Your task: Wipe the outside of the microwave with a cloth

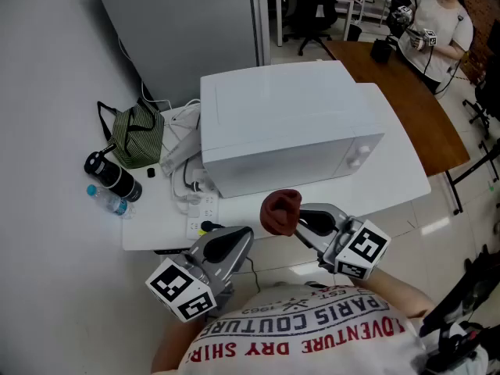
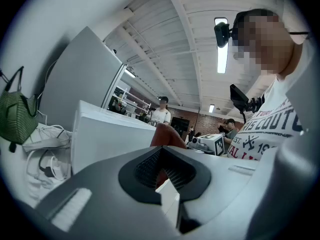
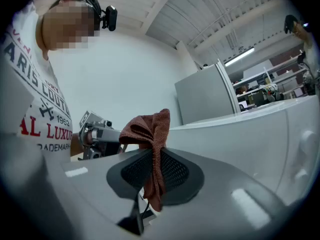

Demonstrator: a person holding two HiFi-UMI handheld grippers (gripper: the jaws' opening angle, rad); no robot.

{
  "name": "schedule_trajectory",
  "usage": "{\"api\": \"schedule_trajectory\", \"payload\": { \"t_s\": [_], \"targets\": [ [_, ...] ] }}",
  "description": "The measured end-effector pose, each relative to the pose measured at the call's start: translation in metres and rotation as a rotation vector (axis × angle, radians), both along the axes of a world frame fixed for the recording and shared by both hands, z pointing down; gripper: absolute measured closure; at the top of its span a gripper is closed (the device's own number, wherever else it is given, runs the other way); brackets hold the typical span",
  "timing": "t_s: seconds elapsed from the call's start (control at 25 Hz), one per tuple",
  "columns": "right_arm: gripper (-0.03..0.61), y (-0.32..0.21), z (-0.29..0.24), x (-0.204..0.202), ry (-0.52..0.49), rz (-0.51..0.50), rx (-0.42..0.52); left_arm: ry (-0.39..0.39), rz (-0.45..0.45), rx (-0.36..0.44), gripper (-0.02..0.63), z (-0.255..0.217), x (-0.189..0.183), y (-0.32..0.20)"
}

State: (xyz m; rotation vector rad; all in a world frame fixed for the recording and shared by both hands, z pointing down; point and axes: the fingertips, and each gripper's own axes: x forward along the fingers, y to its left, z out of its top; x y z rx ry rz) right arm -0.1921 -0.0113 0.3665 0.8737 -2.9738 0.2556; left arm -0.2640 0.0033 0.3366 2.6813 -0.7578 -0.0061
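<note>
A white microwave sits on a white table, its door facing me. My right gripper is shut on a rust-brown cloth, which bunches up above the jaws just in front of the microwave's lower front edge. In the right gripper view the cloth hangs pinched between the closed jaws, with the microwave to the right. My left gripper is held low beside it, nearer me, shut and with nothing in it. From the left gripper view the microwave and cloth show beyond the closed jaws.
Left of the microwave lie a green striped bag, a black flask, a water bottle, and a power strip with white cables. A brown table stands behind on the right, where a person stands.
</note>
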Motion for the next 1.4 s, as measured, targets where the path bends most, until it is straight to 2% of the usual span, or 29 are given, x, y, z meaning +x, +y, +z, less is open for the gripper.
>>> {"api": "schedule_trajectory", "payload": {
  "t_s": [0.2, 0.48, 0.72, 1.08, 1.4],
  "targets": [
    [0.540, -0.014, 0.014, -0.045, 0.062, -0.043, 0.062, -0.002, -0.074, 0.000, 0.612, 0.004, -0.032, -0.003],
    [0.540, -0.045, 0.071, -0.100, 0.122, -0.113, 0.004, -0.020, -0.223, -0.037, 0.612, 0.014, -0.084, 0.007],
    [0.540, -0.081, 0.114, -0.127, 0.200, -0.082, 0.022, -0.045, -0.333, -0.065, 0.612, 0.020, -0.117, 0.022],
    [0.540, -0.115, 0.132, -0.122, 0.210, 0.013, 0.007, -0.059, -0.387, -0.087, 0.612, 0.024, -0.126, 0.027],
    [0.540, -0.126, 0.129, -0.084, 0.199, 0.087, -0.015, -0.064, -0.333, -0.080, 0.612, 0.022, -0.102, 0.018]
  ]
}}
